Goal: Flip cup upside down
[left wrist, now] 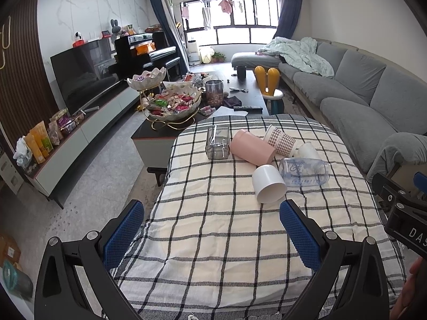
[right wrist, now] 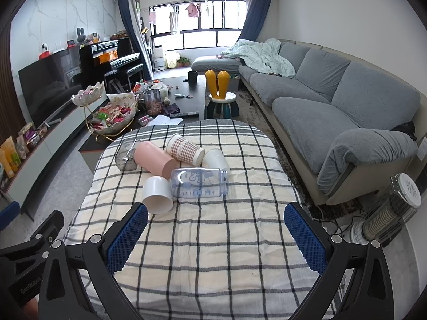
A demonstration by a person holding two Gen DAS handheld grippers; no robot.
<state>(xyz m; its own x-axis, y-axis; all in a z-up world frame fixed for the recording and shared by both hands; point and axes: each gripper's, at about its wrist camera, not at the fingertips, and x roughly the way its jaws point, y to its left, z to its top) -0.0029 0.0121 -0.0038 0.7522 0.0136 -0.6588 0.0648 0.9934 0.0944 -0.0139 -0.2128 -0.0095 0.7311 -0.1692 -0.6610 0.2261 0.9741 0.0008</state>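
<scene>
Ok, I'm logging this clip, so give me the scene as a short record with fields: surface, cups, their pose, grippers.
surface: checked cloth
cups: grey clear cup, pink cup, gingham cup, white cup, clear bottle, small white cup
pose: all on their sides, clustered
left gripper: open, empty
right gripper: open, empty

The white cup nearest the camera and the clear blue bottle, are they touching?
Cannot tell. In the right wrist view the white cup overlaps the bottle with no visible gap; the left wrist view suggests only a sliver between them.
</scene>
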